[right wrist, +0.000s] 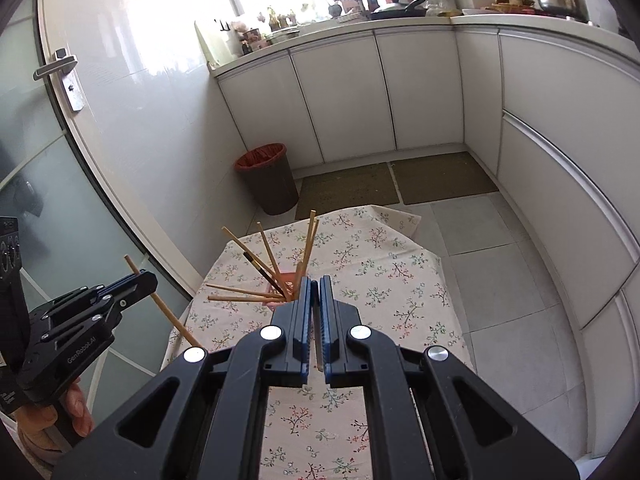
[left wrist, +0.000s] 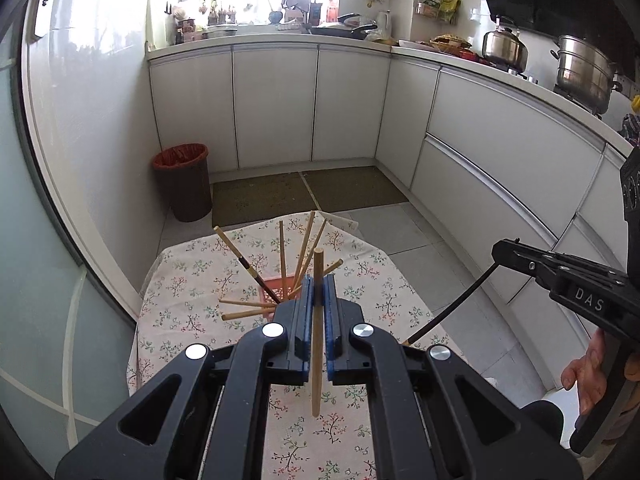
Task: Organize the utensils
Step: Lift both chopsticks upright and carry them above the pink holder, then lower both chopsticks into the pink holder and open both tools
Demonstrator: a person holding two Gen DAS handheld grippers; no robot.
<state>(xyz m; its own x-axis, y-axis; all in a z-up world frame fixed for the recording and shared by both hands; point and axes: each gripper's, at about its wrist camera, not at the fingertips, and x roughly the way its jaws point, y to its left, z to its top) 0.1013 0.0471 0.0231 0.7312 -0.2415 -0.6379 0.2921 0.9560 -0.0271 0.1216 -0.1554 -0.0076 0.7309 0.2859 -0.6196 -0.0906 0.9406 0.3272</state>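
Note:
My left gripper (left wrist: 318, 292) is shut on a light wooden chopstick (left wrist: 317, 340), held upright above the floral table (left wrist: 192, 272); it also shows in the right wrist view (right wrist: 160, 304). My right gripper (right wrist: 315, 292) is shut on a dark chopstick (left wrist: 452, 308) that slants down toward the table; in its own view only a thin tip shows between the pads. A red holder (left wrist: 276, 288) on the table holds several chopsticks (left wrist: 282, 252) fanned outward; it also shows in the right wrist view (right wrist: 286, 280). Both grippers hover just short of the holder.
A brown bin (left wrist: 186, 182) with a red liner stands by the wall past the table. White cabinets (left wrist: 276, 104) line the back and right. A glass door (right wrist: 60, 184) is at the left. Two floor mats (left wrist: 308, 194) lie beyond the table.

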